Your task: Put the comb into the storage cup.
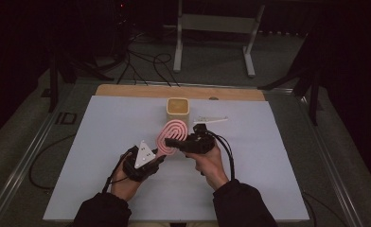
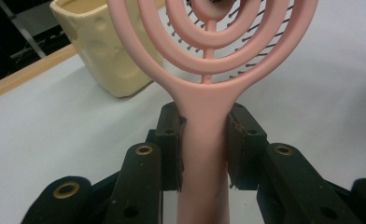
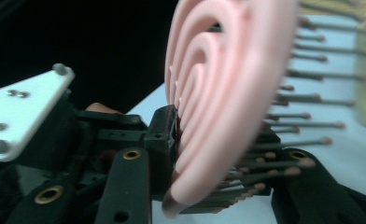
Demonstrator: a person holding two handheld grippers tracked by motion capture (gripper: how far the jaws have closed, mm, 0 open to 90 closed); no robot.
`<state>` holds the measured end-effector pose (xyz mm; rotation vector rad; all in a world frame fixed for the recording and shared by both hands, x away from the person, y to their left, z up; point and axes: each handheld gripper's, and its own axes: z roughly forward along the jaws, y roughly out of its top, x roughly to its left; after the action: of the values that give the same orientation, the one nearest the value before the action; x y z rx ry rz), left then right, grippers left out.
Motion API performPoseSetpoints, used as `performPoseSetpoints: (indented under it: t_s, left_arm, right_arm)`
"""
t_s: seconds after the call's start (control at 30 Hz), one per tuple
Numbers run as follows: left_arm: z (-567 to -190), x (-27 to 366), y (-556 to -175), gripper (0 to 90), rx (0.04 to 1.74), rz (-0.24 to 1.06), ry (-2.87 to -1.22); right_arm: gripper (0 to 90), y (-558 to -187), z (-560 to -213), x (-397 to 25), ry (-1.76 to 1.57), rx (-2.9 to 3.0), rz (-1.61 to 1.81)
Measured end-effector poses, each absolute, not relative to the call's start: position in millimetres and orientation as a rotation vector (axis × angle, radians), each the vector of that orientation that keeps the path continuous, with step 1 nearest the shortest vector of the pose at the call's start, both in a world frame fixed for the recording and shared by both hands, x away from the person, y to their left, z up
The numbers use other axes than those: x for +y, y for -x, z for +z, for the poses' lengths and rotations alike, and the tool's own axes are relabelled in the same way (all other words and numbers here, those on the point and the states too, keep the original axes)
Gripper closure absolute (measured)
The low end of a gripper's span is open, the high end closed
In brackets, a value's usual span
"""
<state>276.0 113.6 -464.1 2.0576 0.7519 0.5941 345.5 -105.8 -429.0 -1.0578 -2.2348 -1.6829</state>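
Note:
A pink hairbrush [image 1: 173, 135] with a ringed oval head and dark bristles is held above the white table [image 1: 103, 142], tilted toward the far side. My left gripper [image 1: 161, 153] is shut on its handle [image 2: 204, 154], with the pads pressed on both sides just below the head [image 2: 209, 56]. My right gripper [image 1: 172, 141] comes in from the right and is shut across the head [image 3: 223, 93], one pad on the smooth back and the other jaw among the bristles. The left gripper's grey plate [image 3: 22, 112] shows beyond the brush.
A cream, dimpled cup [image 1: 178, 109] stands upright just behind the brush, near the table's wooden far edge [image 1: 127, 91]. A small white thing [image 1: 211, 119] lies flat to the cup's right. The person's hands and dark sleeves enter at the bottom.

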Motion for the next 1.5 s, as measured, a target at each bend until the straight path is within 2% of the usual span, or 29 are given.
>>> performPoseSetpoints:
  t_s: [0.33,0.43,0.87,1.1,1.17,1.3,1.5]
  left_arm:
    - [-463.5,115.4,-276.3,69.9,0.745,0.574,-2.054]
    - [-463.2,116.0,-276.2,66.1,0.736,0.562,-2.048]
    - [-461.1,123.7,-277.2,42.3,0.787,0.521,-1.972]
    - [-452.8,139.6,-275.0,16.2,0.820,0.537,-1.941]
    - [-451.2,146.0,-273.7,13.2,0.832,0.533,-1.913]
    - [-452.0,157.9,-270.2,0.2,0.858,0.533,-1.916]
    - [-451.8,187.1,-263.9,0.1,0.909,0.528,-1.846]
  right_arm:
    - [63.3,-344.1,-427.1,-103.9,1.045,-2.216,-1.688]
    - [63.3,-343.3,-426.5,-102.8,1.040,-2.214,-1.705]
    - [63.6,-343.5,-424.4,-106.1,1.062,-2.180,-1.757]
    - [63.6,-344.5,-422.7,-110.9,1.077,-2.183,-1.757]
    - [63.6,-344.7,-421.9,-112.6,1.079,-2.184,-1.761]
    - [63.5,-345.9,-421.0,-115.3,1.093,-2.189,-1.758]
    - [63.5,-347.1,-420.8,-114.6,1.105,-2.182,-1.765]
